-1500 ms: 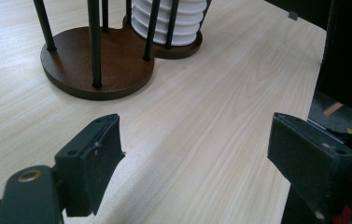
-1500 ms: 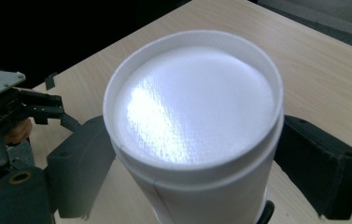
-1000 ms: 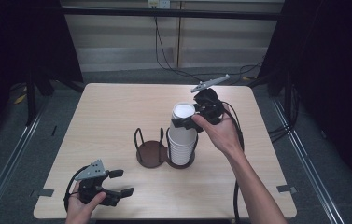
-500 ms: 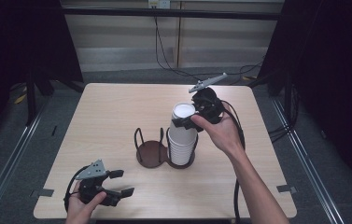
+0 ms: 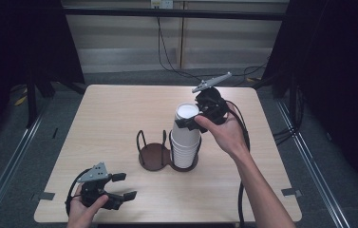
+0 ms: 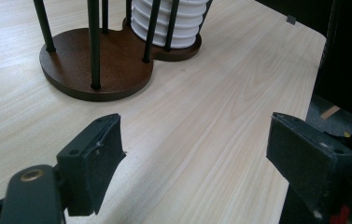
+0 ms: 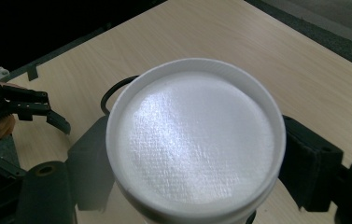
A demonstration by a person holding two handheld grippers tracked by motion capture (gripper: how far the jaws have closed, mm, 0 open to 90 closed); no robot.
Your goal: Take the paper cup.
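Note:
A stack of upturned white foam cups point(image 5: 184, 151) stands in the right ring of a brown two-ring holder point(image 5: 152, 157) with black rods, mid-table. My right gripper point(image 5: 191, 119) is shut on the top cup point(image 5: 187, 112), one jaw on each side of it just below its flat base. In the right gripper view the top cup point(image 7: 194, 140) sits between the jaws of the right gripper point(image 7: 194, 161). My left gripper point(image 5: 125, 186) rests open and empty near the table's front left edge. In the left gripper view the left gripper point(image 6: 197, 158) faces the holder point(image 6: 103, 65) and the cup stack point(image 6: 169, 23).
The holder's left ring has nothing in it. The wooden table point(image 5: 115, 114) has tape marks point(image 5: 290, 192) at its front corners. Cables point(image 5: 236, 128) trail from the right gripper over the table's right side. A dark floor and metal rails surround the table.
Almost nothing: the right gripper has stayed clamped on the top cup and tipped very slightly. The left gripper has not moved.

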